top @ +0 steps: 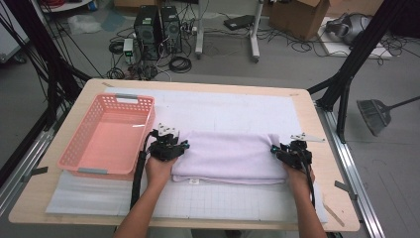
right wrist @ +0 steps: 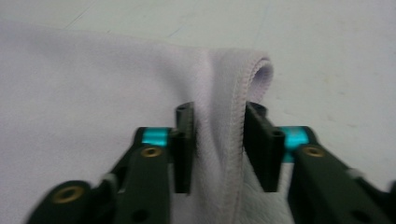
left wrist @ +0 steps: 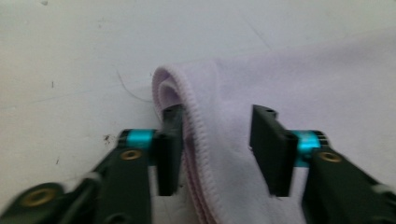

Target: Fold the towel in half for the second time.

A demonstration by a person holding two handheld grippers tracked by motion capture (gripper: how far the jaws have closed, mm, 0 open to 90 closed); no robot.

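A folded lilac towel (top: 228,153) lies on the white grid mat (top: 223,106) in the middle of the table. At the towel's left end my left gripper (top: 183,145) is held low. Its jaws (left wrist: 217,144) stand apart, with the hemmed corner of the towel (left wrist: 303,79) between them. The left pad is at the hem and the right pad is clear of the cloth. My right gripper (top: 274,148) is at the towel's right end. Its jaws (right wrist: 217,144) are parted around a raised ridge of the towel's hem (right wrist: 243,93), with no visible squeeze on it.
A pink plastic basket (top: 79,134) stands on the mat, left of the towel and close to my left hand. The wooden table (top: 317,129) ends just right of the right gripper. Computer towers, cables and boxes lie on the floor beyond the far edge.
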